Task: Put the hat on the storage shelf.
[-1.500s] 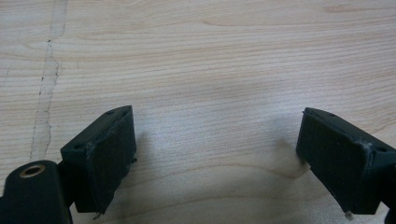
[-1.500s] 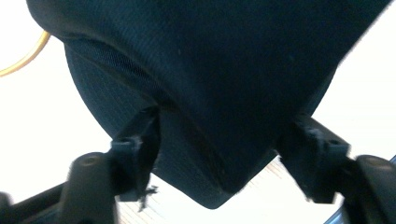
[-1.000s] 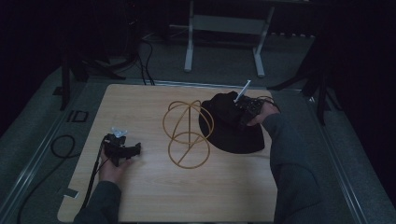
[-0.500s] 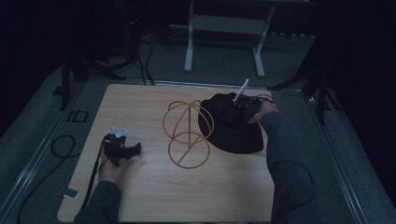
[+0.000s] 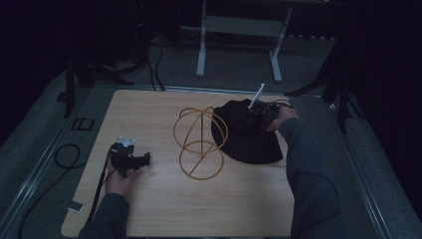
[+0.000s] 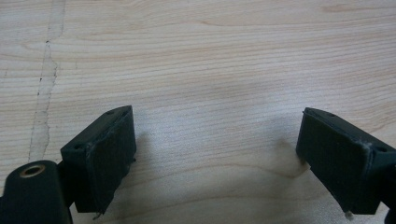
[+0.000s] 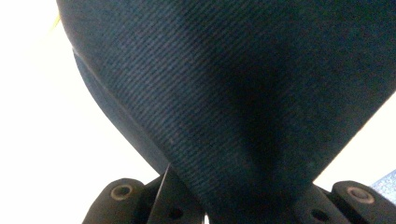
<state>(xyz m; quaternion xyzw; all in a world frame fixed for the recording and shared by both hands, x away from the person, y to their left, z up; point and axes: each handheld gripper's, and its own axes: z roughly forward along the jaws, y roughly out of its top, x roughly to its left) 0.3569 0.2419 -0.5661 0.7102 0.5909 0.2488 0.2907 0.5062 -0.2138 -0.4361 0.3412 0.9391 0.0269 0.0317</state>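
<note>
We have the right tool [image 5: 260,112] clenched on the dark fabric cap [image 5: 247,135] at the table's [image 5: 149,209] right side; soft and light, we judge, so grip its edge. The left tool [image 6: 215,158] stands released.

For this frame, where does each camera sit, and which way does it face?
High view: above the person's side, facing forward and down on the table; both forearms, left gripper and right gripper show.
Left gripper view: on the left gripper, facing bare wood between open jaws.
Right gripper view: on the right gripper, its jaws pinching dark cloth.
Shared: the cloth in the high and right gripper views.
</note>
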